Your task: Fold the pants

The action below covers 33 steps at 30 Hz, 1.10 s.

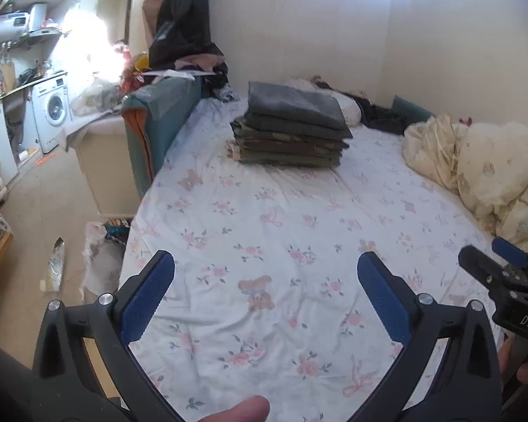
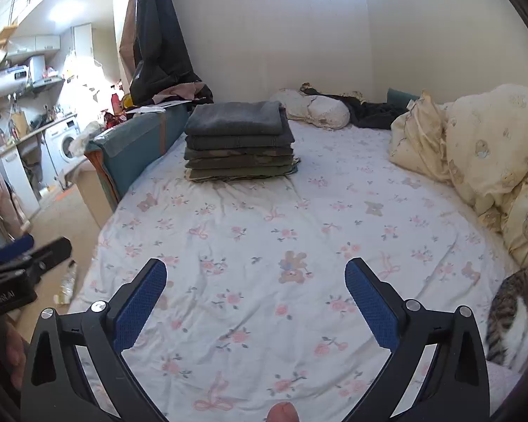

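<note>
Stack of folded pants, grey and olive-camouflage cloth (image 2: 238,140): 1 neat pile, about 6 layers, resting on the floral white bedsheet (image 2: 264,246) toward the far left of the bed, beside the teal padded bed rail (image 2: 137,144). Handling, judged: soft, limp, moderately heavy as a pile; the layers could slide, so take single garments by waistband or hem corners. No unfolded pants visible on the sheet. Left tongs (image 1: 265,270): blue pads spread apart, empty, hovering low over the near sheet. Right tongs (image 2: 255,274): likewise apart, empty, level alongside. Cream crumpled duvet (image 2: 475,154) at right; tabby cat (image 2: 517,309), partly visible, at the right edge.
</note>
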Each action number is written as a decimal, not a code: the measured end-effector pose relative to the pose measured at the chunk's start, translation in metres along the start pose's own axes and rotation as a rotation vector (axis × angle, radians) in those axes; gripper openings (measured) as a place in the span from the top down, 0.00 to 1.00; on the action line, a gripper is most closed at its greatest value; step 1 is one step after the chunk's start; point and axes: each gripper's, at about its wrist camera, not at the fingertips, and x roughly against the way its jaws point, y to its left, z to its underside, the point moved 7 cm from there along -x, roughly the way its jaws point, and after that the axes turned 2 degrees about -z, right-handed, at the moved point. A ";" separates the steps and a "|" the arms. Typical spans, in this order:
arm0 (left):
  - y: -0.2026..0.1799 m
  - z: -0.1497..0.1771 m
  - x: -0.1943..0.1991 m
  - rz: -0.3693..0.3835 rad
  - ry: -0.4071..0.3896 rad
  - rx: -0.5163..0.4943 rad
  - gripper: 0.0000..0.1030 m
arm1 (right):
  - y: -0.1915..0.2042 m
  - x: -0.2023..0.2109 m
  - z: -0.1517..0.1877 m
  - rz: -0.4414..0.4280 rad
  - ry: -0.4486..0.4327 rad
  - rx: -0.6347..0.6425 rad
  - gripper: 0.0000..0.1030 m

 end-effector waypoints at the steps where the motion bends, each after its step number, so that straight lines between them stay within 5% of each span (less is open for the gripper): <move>1: -0.001 0.001 0.000 -0.004 0.000 -0.007 0.00 | 0.000 0.000 0.001 0.003 0.001 0.006 0.00; 33: -0.008 -0.001 0.005 -0.023 -0.017 -0.048 0.00 | -0.006 -0.004 0.003 -0.008 0.014 -0.033 0.00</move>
